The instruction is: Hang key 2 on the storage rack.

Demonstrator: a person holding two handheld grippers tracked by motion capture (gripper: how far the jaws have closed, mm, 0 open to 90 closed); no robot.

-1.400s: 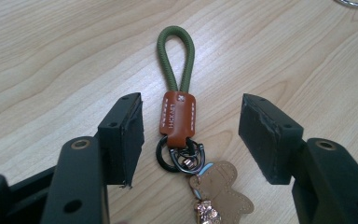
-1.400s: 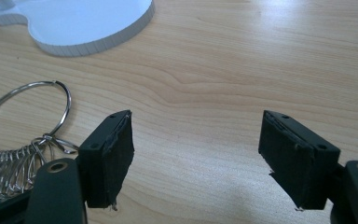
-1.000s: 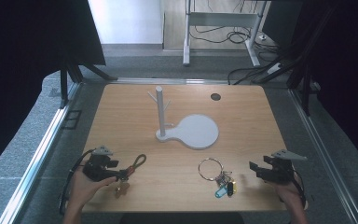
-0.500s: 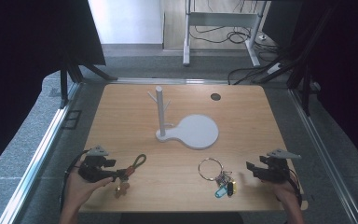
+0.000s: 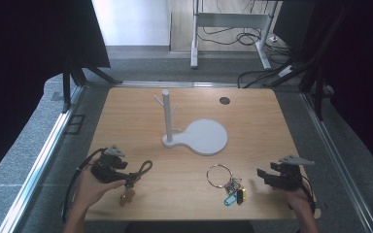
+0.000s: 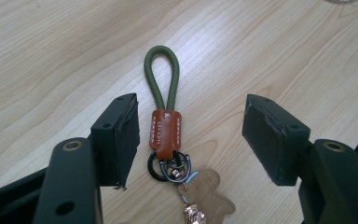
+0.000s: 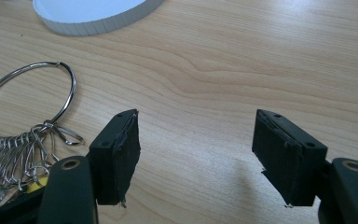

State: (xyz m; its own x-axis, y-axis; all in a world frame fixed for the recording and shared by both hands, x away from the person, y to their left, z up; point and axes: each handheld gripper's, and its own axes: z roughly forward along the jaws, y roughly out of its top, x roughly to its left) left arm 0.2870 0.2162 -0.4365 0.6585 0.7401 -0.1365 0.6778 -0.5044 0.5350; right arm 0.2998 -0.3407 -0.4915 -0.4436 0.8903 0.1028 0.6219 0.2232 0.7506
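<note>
Item: green cord keychain (image 6: 162,105) with a brown leather tab, a dark ring and a small bear charm. We find it lying flat on the wooden surface (image 5: 252,126), at the near left edge.

Position against the left tool (image 6: 190,135): the keychain sits between the two jaws, which stand wide apart and touch nothing. Its long axis runs straight away from the tool, cord loop at the far end, charm nearest the camera. The leather tab lies closer to the left jaw than to the right, so we judge that a small sideways shift would centre it before closing.

Item: metal ring with a bunch of keys (image 5: 226,183), also flat on the surface, near the front edge.

Position against the right tool (image 7: 196,154): jaws wide, empty; the ring lies off to their left, outside the gap.

Item: white peg stand (image 5: 194,130), mid-surface, well apart from both tools.

We judge the left hand (image 5: 93,188) the nearer for the cord keychain.
</note>
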